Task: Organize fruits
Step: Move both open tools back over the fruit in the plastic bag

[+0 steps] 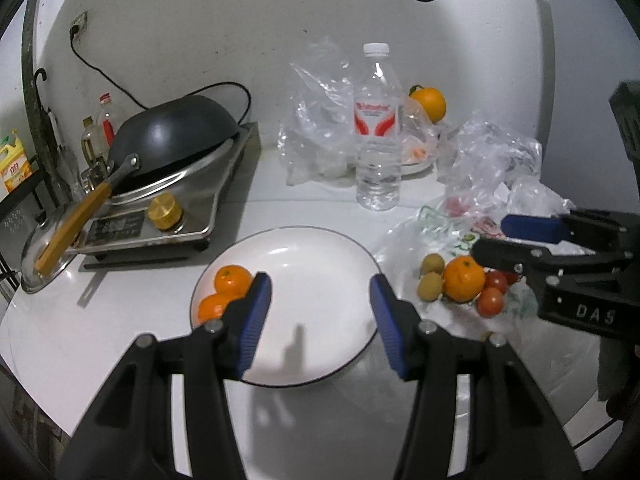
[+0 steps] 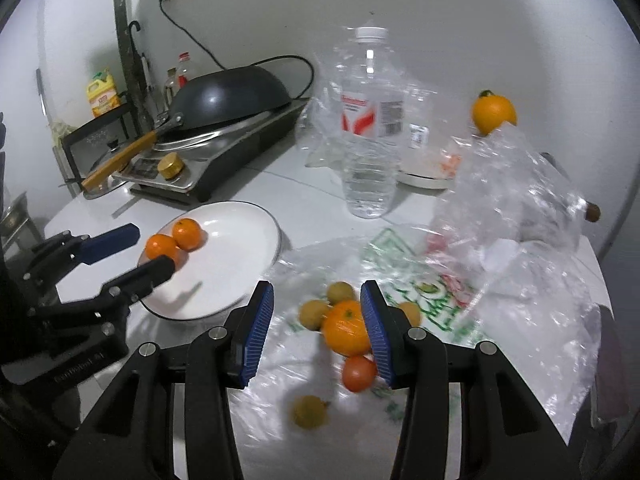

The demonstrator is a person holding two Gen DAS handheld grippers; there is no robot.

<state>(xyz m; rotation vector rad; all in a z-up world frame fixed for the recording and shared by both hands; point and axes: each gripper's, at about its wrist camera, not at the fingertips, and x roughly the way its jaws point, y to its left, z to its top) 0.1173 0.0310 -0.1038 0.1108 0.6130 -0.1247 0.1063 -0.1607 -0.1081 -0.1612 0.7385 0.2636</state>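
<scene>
A water bottle (image 2: pixel 366 128) stands at twelve o'clock behind the fruit pile (image 2: pixel 344 328) on crinkly plastic bags (image 2: pixel 516 200). Both grippers (left (image 1: pixel 320 320), right (image 2: pixel 317 328)) tip downward, open and empty. Two oranges (image 1: pixel 224 292) sit on the plate (image 1: pixel 320 264).

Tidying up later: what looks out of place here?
The black wok lies upside down on the stove, and loose fruit sits on a crumpled plastic bag instead of the white plate.
</scene>
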